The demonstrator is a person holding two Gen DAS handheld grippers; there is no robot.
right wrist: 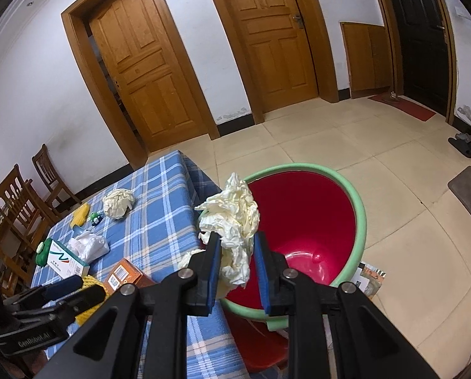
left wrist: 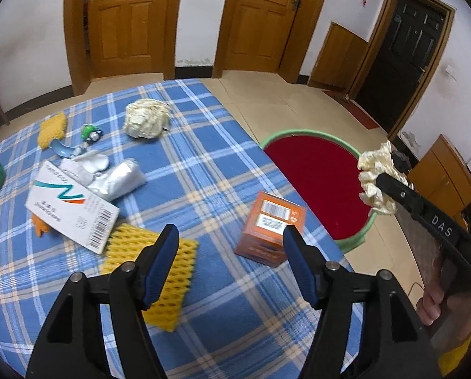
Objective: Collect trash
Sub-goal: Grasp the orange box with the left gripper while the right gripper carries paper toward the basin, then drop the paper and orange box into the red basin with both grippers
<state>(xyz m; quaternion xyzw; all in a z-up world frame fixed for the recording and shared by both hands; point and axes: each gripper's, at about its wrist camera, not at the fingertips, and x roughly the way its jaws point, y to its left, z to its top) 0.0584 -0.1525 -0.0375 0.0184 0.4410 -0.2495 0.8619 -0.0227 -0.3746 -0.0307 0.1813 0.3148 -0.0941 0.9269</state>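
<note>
My right gripper (right wrist: pixel 237 254) pinches a crumpled paper wad (right wrist: pixel 235 221) at the red bin's green rim (right wrist: pixel 360 218), while my left gripper (left wrist: pixel 230 241) hovers wide, empty, above the checked tablecloth (left wrist: pixel 204 158).

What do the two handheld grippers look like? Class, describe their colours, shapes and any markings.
Both the left gripper and right gripper have black angular frames with triangular cut-outs, silver round pivot pins, and flat blue pads on the fingers. White lettering marks the black bodies: "DAS" on the right one, "GenRobot.AI" on the left. No sleeve is clearly visible.
</note>
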